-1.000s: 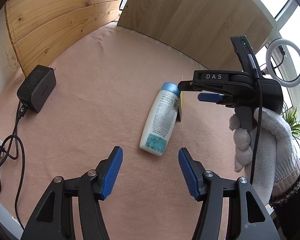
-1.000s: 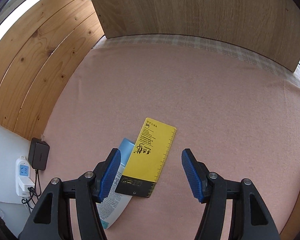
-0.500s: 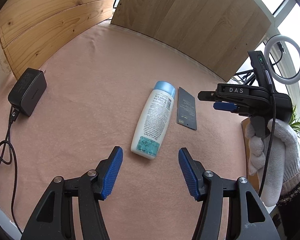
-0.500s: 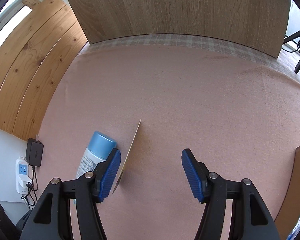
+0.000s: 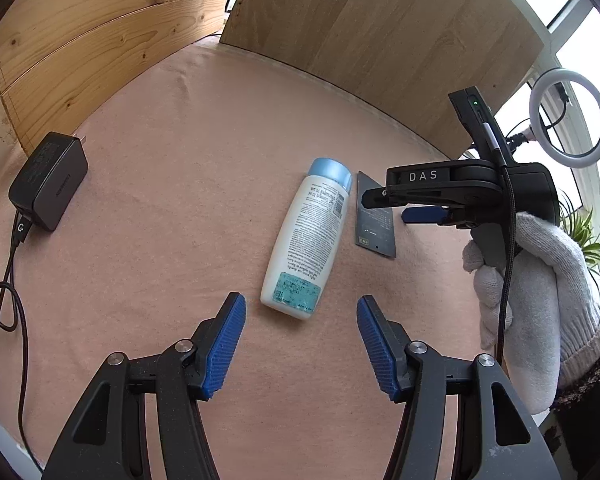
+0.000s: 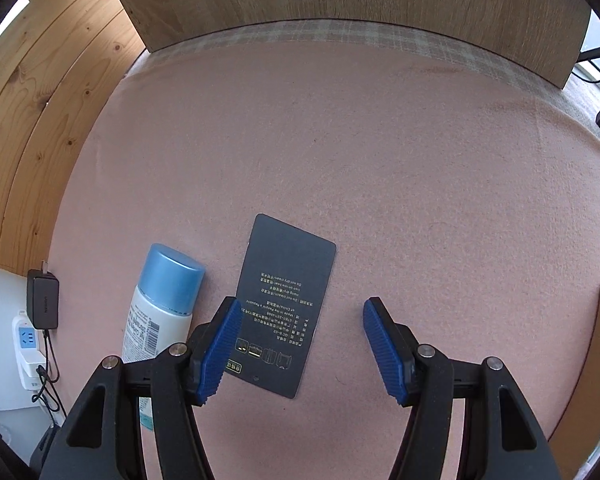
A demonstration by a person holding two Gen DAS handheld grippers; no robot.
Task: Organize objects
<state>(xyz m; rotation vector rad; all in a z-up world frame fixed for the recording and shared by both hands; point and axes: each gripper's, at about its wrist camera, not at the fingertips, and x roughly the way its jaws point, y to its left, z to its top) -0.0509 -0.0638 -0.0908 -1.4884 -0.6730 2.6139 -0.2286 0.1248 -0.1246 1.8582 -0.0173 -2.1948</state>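
A white bottle (image 5: 306, 240) with a blue cap (image 5: 331, 173) lies on its side on the pink cloth (image 5: 172, 208), cap pointing away toward the wooden board (image 5: 380, 36). Its back label carries fine print and a barcode, too small to read, and a teal patch sits near its base. Just beside it, on the right and apart from it, a dark card (image 6: 282, 306) lies flat — gold print on it, with "Do not bleach" and "Do not dry clean" legible.

The left gripper (image 5: 300, 346) hovers before the bottle's base, jaws spread and empty. The right gripper (image 6: 300, 350), marked "DAS" on its side, hangs above the card's near end in a white-gloved hand (image 5: 540, 292), jaws wide apart, holding nothing.

A black charger (image 5: 48, 180) lies at the cloth's left edge, its cable (image 5: 14, 280) trailing off.
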